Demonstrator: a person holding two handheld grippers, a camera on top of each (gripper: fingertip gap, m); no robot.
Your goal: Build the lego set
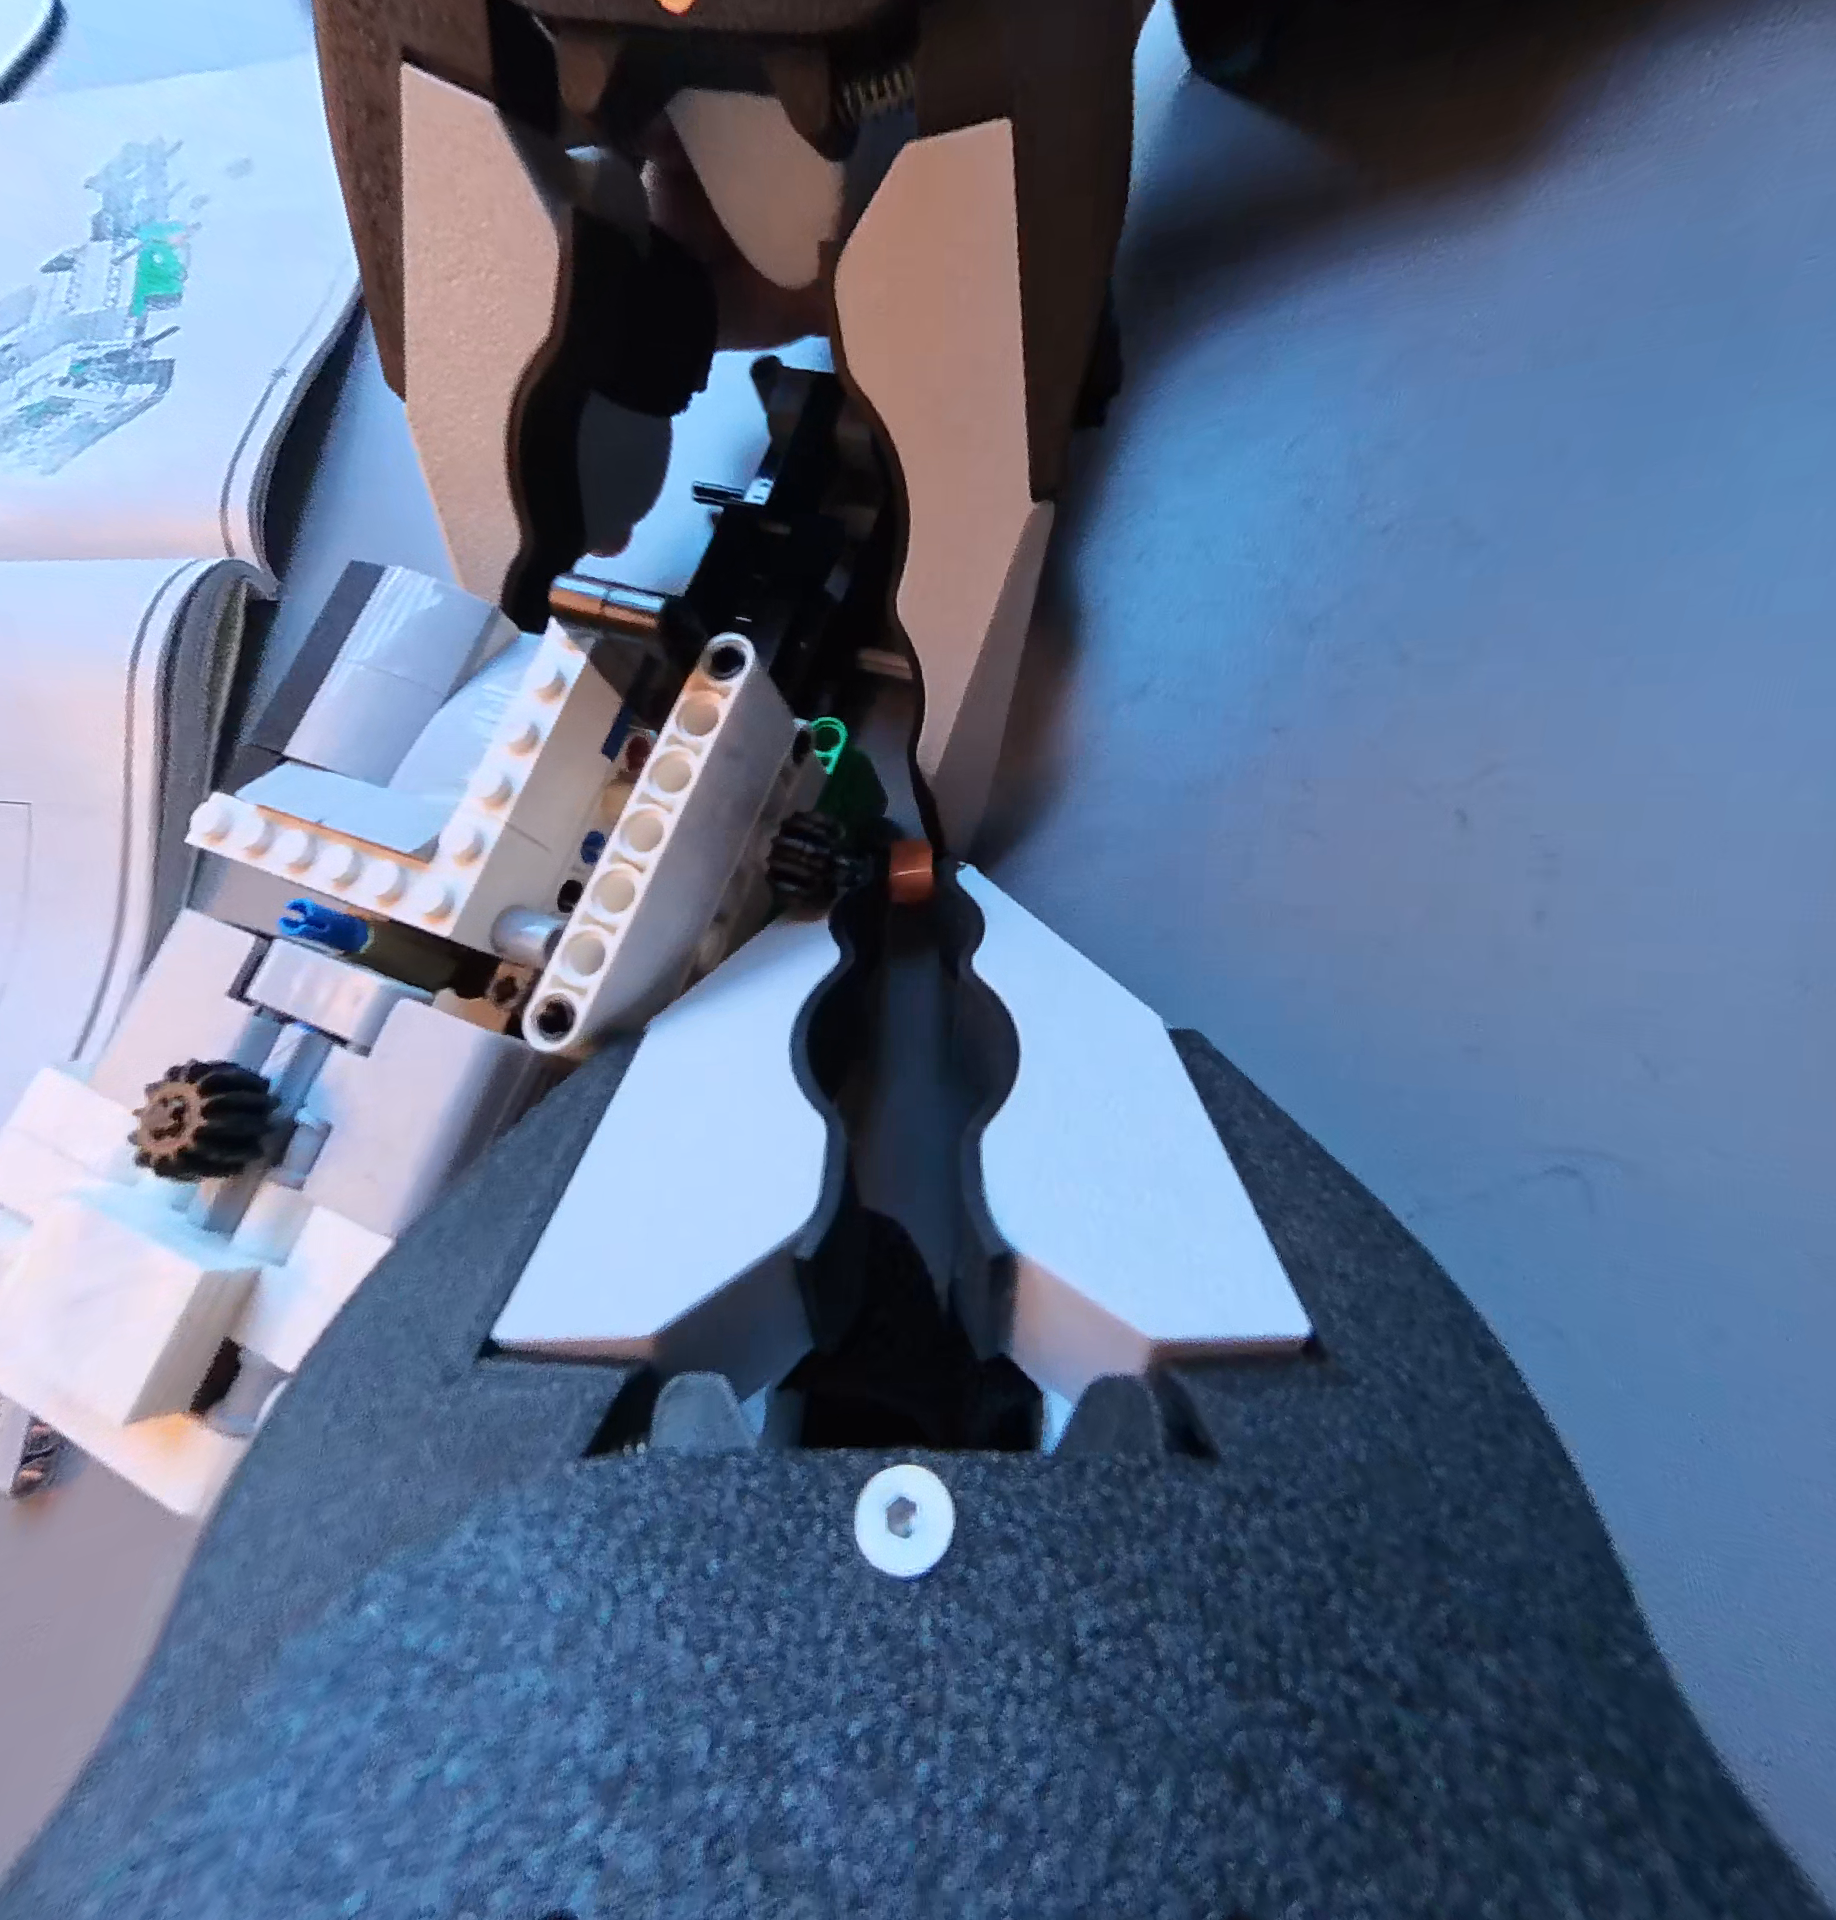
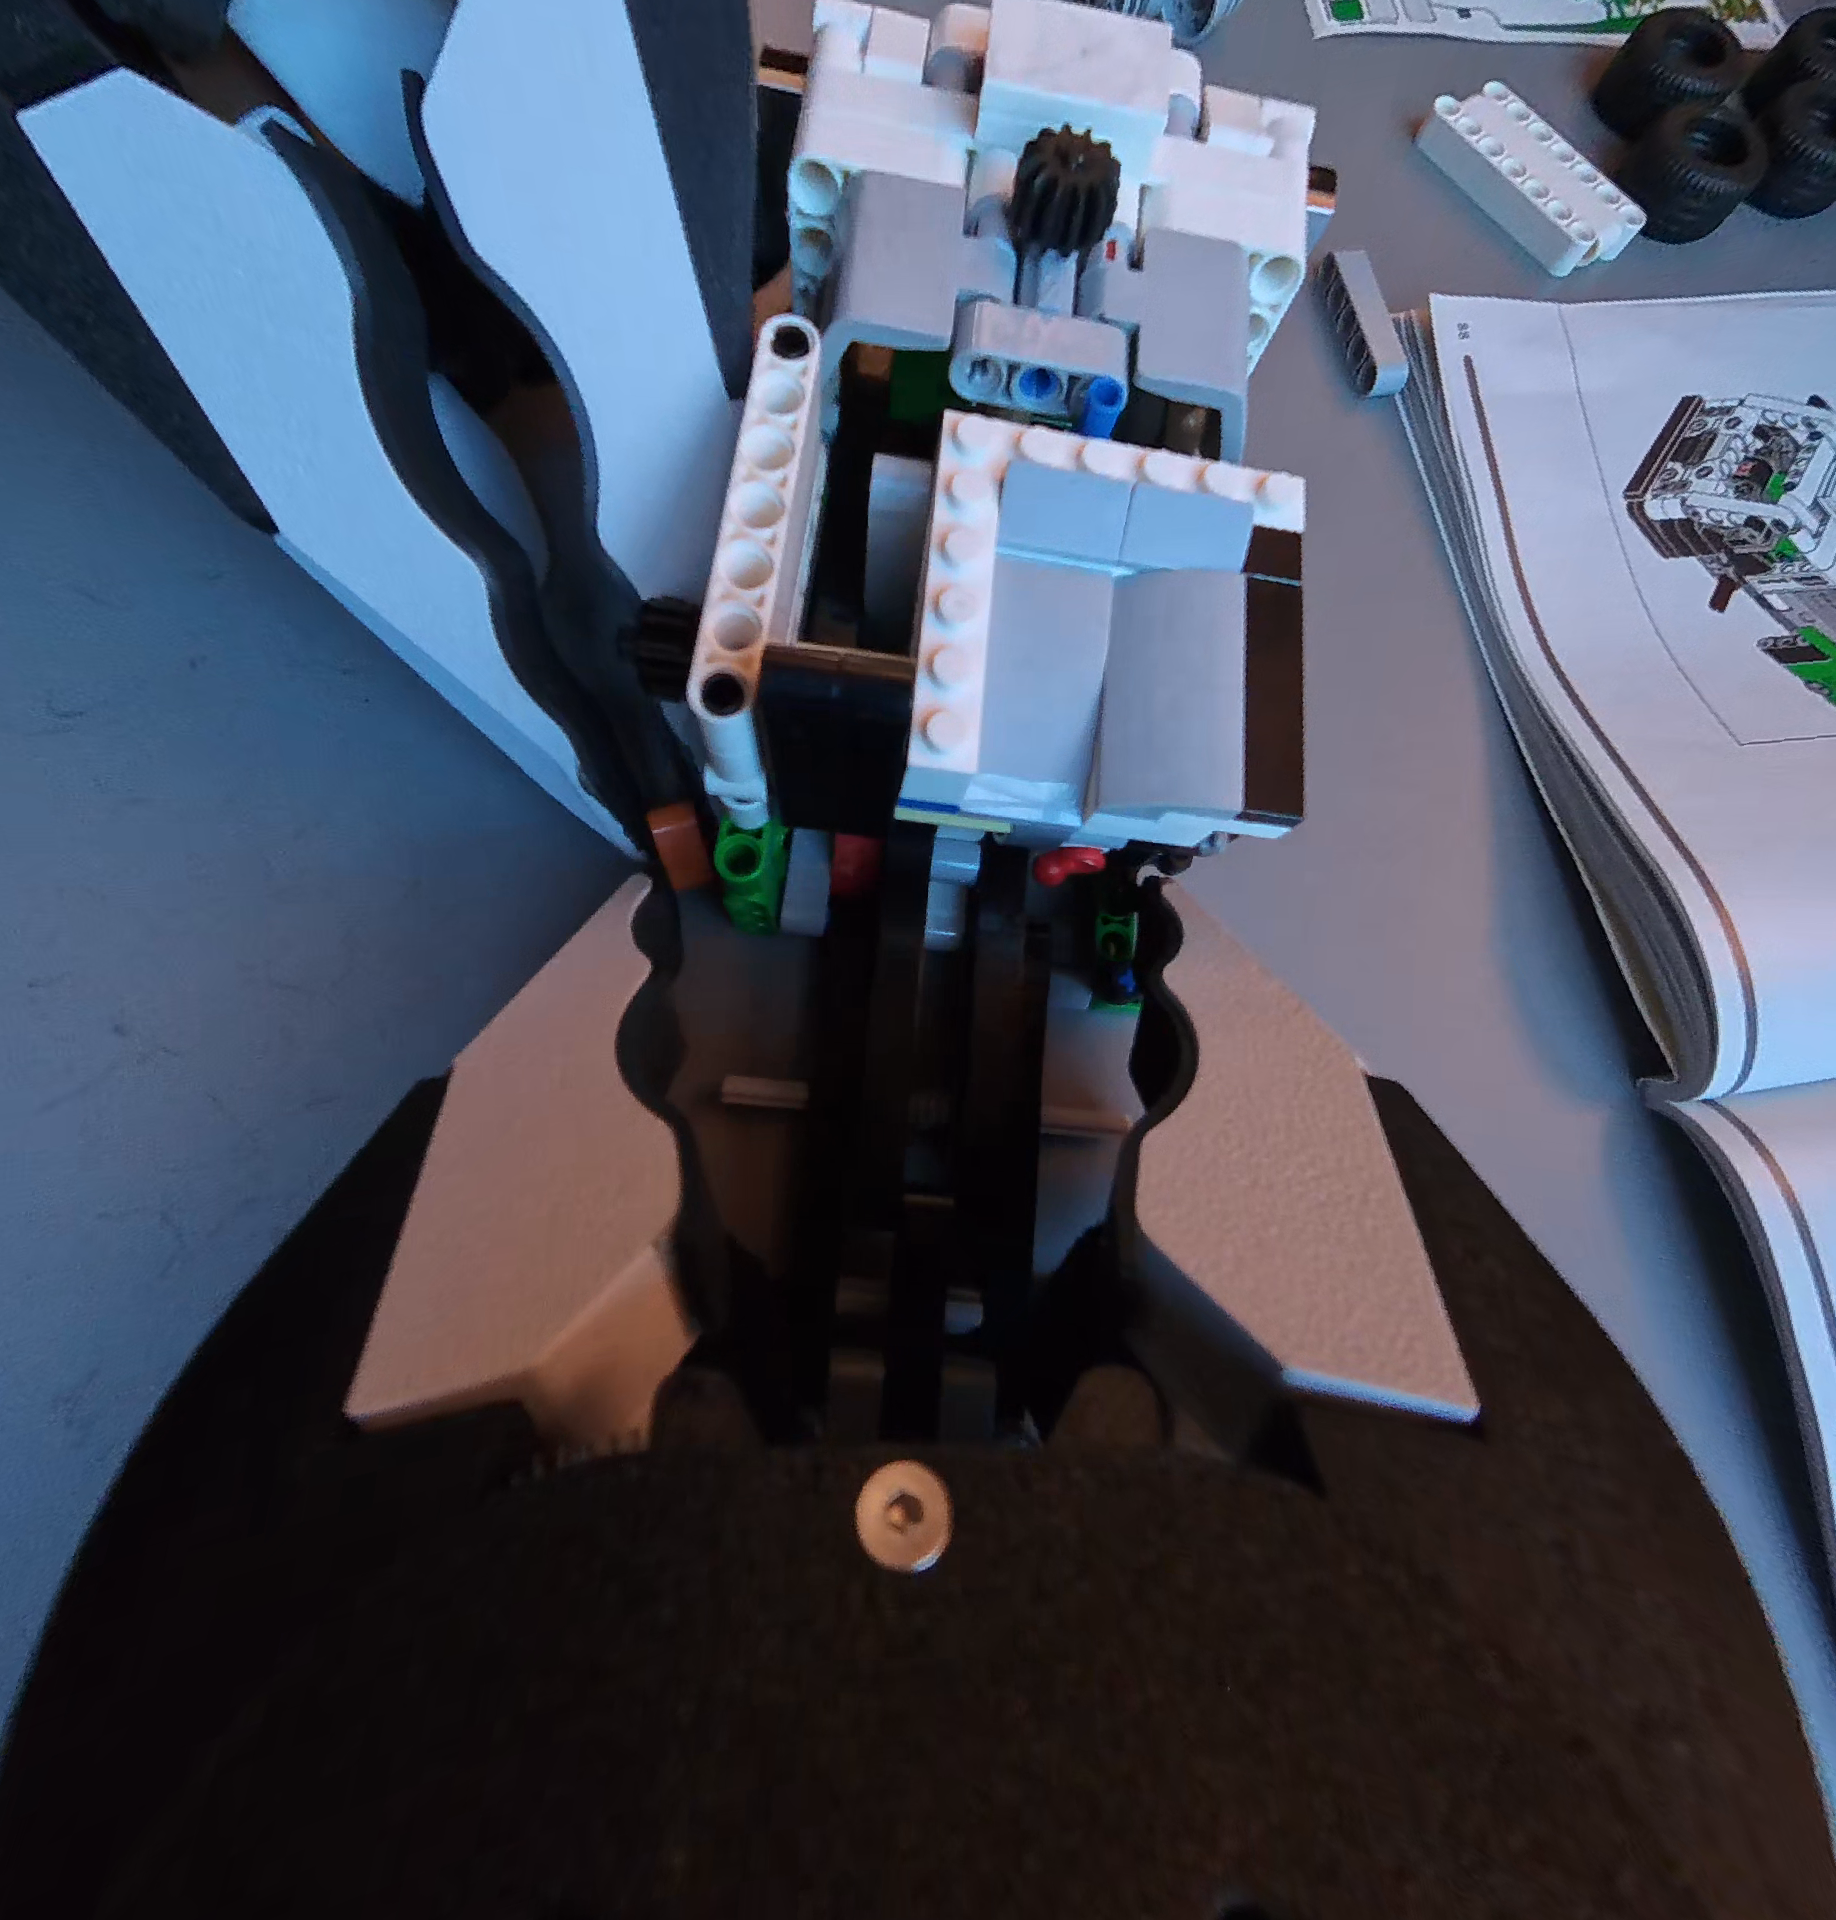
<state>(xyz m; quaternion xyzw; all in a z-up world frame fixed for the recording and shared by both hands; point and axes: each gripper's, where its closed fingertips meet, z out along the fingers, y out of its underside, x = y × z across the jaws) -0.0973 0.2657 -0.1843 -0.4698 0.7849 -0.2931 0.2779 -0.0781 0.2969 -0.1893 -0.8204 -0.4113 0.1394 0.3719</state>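
A white and grey Lego vehicle model [image 1: 457, 831] lies on the grey table, with a white holed beam [image 1: 644, 842] on its side. My right gripper [image 2: 903, 935] is shut on the model's [image 2: 1049, 644] black rear frame; it also shows from the top of the left wrist view [image 1: 732, 722]. My left gripper [image 1: 909, 904] is shut on a black axle with a brown bush [image 1: 909, 871] at the model's side, beside a small black gear [image 1: 810, 847] and a green connector [image 1: 841, 758]. In the right wrist view the left gripper [image 2: 654, 842] reaches in from the upper left, the bush [image 2: 677, 836] at its tips.
An open instruction booklet [image 2: 1672, 727] lies right of the model; it also shows in the left wrist view [image 1: 114, 312]. Behind it are several black tyres [image 2: 1745, 114], a white brick [image 2: 1527, 177] and a grey beam [image 2: 1361, 322]. Bare grey table [image 1: 1465, 727] lies to the left gripper's right. The white brick [image 2: 1527, 177] is about 20 centimetres from my right fingertips.
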